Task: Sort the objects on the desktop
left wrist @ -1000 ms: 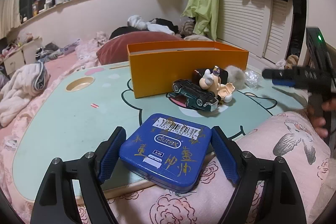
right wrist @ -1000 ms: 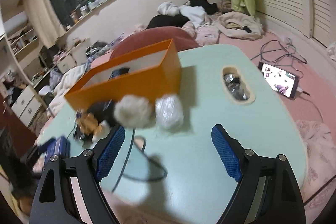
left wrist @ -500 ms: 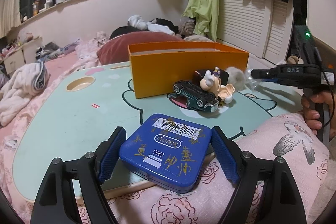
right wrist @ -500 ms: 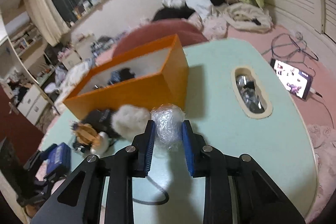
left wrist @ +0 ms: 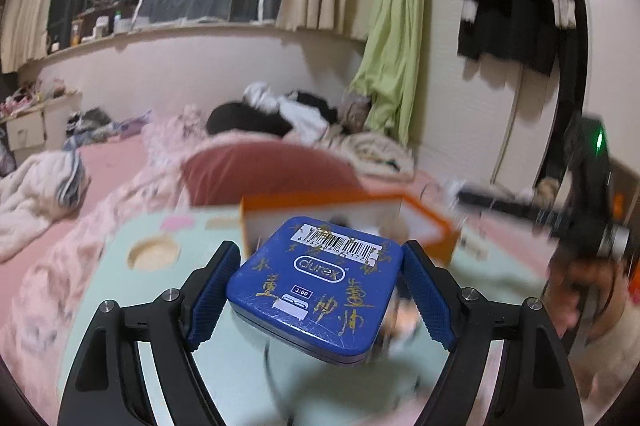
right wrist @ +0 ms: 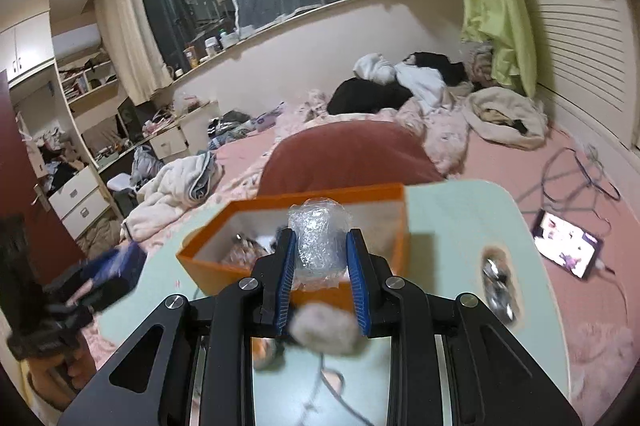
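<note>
Above table now — tin point(left wrist: 316, 286), wrap point(right wrist: 318, 242)

We see the orange box point(right wrist: 304, 268) open-topped, its inside partly filled, standing across our path; a fluffy ball point(right wrist: 324, 329) lies before it, and bare mint table point(right wrist: 456, 226) lies at right.

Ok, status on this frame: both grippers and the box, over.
Left gripper clamped on blue tin. Right gripper shut on bubble-wrap ball, in front of orange box. Nothing blocking the box.
</note>
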Tool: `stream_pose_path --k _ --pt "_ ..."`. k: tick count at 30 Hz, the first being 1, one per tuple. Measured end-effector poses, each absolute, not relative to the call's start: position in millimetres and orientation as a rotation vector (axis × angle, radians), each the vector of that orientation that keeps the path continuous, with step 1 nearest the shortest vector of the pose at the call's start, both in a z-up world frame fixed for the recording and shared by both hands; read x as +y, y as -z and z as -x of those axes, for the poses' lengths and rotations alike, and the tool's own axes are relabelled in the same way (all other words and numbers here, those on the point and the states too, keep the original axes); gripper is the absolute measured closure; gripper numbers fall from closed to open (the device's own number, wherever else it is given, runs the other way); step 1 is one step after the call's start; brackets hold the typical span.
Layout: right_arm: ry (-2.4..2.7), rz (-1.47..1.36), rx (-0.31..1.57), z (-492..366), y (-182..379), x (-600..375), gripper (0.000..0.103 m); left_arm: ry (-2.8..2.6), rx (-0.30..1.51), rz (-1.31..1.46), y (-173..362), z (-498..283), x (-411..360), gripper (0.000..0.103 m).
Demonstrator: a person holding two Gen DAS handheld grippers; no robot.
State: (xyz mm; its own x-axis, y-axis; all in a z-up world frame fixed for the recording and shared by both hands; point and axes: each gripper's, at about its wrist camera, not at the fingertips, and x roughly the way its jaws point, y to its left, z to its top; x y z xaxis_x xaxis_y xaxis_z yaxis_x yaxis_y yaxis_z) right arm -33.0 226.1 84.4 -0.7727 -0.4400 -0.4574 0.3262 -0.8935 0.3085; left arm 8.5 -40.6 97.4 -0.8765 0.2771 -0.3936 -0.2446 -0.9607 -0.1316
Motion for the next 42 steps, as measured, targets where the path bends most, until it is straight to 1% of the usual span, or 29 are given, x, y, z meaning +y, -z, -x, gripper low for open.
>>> stream_pose_path --k 3,4,5,6,7,8,9,10,12,15,17,19,20,21,24,27,30,31,32,33,35,37,42 --pt "2.597 -0.787 -0.296 57.4 -83.6 213.7 0.074 -2.782 -0.210 0.651 -109.7 35.1 -37.8 0.021" --pt "2.603 -0.817 -0.289 65.7 -79.8 209.0 0.071 -2.779 -0.224 0.707 -105.5 48.9 -35.5 0.019" --pt "2.590 -0.871 -0.270 72.8 -72.6 205.4 0.067 -2.787 -0.220 0.773 -99.2 61.8 -32.6 0.014" --pt "2.577 -0.957 -0.248 81.9 -61.6 200.8 0.052 -2.798 -0.191 0.868 -85.1 76.8 -28.0 0.014" --pt "2.569 -1.022 -0.235 86.6 -52.2 199.2 0.042 -2.784 -0.158 0.930 -71.8 84.8 -22.6 0.014" --pt "2.598 -1.000 -0.190 83.4 -47.4 196.9 0.042 -2.757 -0.132 0.984 -59.0 90.7 -19.0 0.014" --pt "2.641 -0.966 -0.129 76.5 -45.3 193.9 0.036 -2.704 -0.117 1.059 -42.8 98.1 -16.4 0.014" --pt "2.650 -0.942 -0.087 70.5 -44.2 191.1 0.035 -2.756 -0.040 0.982 -43.2 93.2 -11.8 0.014" --pt "2.645 -0.935 -0.062 66.6 -44.4 189.2 0.033 -2.773 -0.001 0.991 -43.4 91.0 -9.3 0.014" --pt "2.644 -0.925 -0.095 63.9 -50.2 194.4 0.033 -2.740 -0.127 0.937 -57.1 80.0 -18.7 0.014" --pt "2.662 -0.832 -0.154 48.9 -59.8 204.7 0.033 -2.784 -0.158 0.842 -70.2 61.3 -27.8 0.014" --pt "2.658 -0.778 -0.182 33.2 -66.3 208.5 0.033 -2.813 -0.168 0.800 -77.8 43.2 -33.1 0.009" --pt "2.640 -0.775 -0.182 25.7 -67.9 207.9 0.033 -2.818 -0.170 0.799 -79.7 32.0 -35.3 0.003" --pt "2.620 -0.787 -0.175 17.7 -67.2 208.2 0.033 -2.810 -0.169 0.802 -79.7 26.0 -36.1 0.003" --pt "2.587 -0.850 -0.106 0.9 -57.9 201.9 0.029 -2.766 -0.135 0.835 -68.2 0.5 -35.0 0.003" --pt "2.579 -0.949 -0.011 -13.0 -36.8 198.3 0.029 -2.757 -0.095 0.895 -47.3 -22.0 -30.5 0.003" --pt "2.570 -1.110 0.061 -14.1 -10.3 194.7 0.028 -2.745 -0.034 1.054 -14.4 -23.2 -23.1 0.002" --pt "2.570 -1.131 0.096 -14.2 -4.3 192.7 0.021 -2.729 -0.023 1.140 -1.5 -19.9 -22.9 0.002" --pt "2.590 -1.109 0.164 -16.4 -0.2 187.3 0.017 -2.772 0.043 1.129 1.9 -20.7 -19.6 0.001" --pt "2.589 -1.107 0.171 -15.8 2.0 185.6 0.013 -2.772 0.035 1.140 2.8 -21.1 -20.0 0.001" --pt "2.585 -1.107 0.169 -13.2 4.2 187.0 0.011 -2.776 0.026 1.139 2.8 -19.4 -23.2 0.001" --pt "2.558 -1.110 0.157 -11.6 7.0 188.6 0.001 -2.778 0.030 1.135 3.8 -19.8 -23.8 0.001" --pt "2.537 -1.102 0.137 -13.7 8.1 193.1 0.001 -2.781 0.033 1.133 4.4 -21.1 -23.2 0.001"
